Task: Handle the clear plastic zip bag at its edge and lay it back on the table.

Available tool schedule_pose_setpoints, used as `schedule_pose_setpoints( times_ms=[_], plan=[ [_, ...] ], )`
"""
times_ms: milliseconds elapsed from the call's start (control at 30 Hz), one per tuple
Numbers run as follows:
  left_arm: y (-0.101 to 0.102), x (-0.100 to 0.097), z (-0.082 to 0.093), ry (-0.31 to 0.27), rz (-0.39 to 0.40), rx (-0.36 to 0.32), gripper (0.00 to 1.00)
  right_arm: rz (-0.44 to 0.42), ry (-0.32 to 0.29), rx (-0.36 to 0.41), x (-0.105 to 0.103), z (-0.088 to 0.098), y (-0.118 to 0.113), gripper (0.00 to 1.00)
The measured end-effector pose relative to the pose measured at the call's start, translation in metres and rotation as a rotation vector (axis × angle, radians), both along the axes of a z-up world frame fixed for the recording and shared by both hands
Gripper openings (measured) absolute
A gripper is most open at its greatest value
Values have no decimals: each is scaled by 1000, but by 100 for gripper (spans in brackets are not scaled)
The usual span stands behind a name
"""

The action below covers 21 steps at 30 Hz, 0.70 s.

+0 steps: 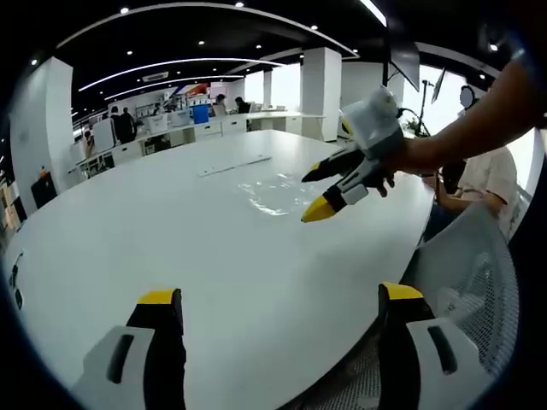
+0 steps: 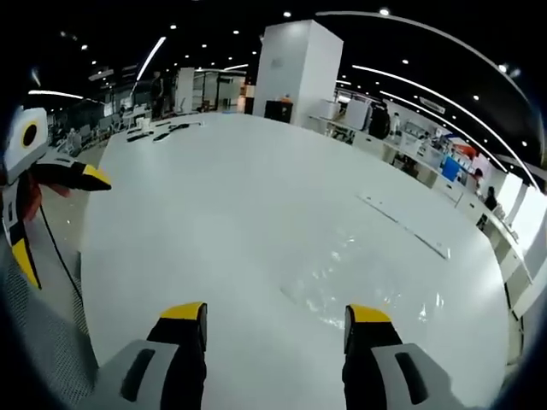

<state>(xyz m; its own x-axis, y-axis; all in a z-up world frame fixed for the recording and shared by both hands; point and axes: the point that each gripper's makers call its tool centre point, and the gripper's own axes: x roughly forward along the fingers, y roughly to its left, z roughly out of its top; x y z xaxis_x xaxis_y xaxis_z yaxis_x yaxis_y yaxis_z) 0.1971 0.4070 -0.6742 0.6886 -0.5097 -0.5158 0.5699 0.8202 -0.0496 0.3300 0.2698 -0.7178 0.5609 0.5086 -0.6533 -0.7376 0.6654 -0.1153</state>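
The clear zip bag [image 1: 272, 193] is seen lying flat on the white table [image 1: 171, 239], at about one o'clock from the centre of the left gripper view. In the right gripper view the bag [image 2: 363, 295] lies just beyond the jaw tips, from twelve to two o'clock of them.

The right gripper [image 1: 329, 190] is held low over the near edge of the bag, its yellow-tipped jaws spread apart and nothing held between them. This placement is judged to suit either a grasp of the edge or a release just made; which one cannot be told. The left gripper [image 1: 278, 299] is kept back over the bare table, well apart from the bag, with its jaws wide open and empty, presumably so that the work is left to the other hand. In the right gripper view the left gripper [image 2: 51, 213] is seen at nine o'clock, also away from the bag.

The bag itself is nearly invisible: it is betrayed only by wrinkles and bright reflections of the ceiling lights. No contents can be made out, and the zip edge cannot be told apart.
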Motion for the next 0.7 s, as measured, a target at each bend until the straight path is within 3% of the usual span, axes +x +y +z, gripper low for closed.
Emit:
schedule_pose_setpoints(
  times_ms=[433,700],
  plan=[
    [-2,1,2,10,-5,-18,90,-102,18,-2,23,-14,3,46],
    [-1,-1,-2,21,-19,-1,87,-149,37,20,35,-19,12,42]
  ],
)
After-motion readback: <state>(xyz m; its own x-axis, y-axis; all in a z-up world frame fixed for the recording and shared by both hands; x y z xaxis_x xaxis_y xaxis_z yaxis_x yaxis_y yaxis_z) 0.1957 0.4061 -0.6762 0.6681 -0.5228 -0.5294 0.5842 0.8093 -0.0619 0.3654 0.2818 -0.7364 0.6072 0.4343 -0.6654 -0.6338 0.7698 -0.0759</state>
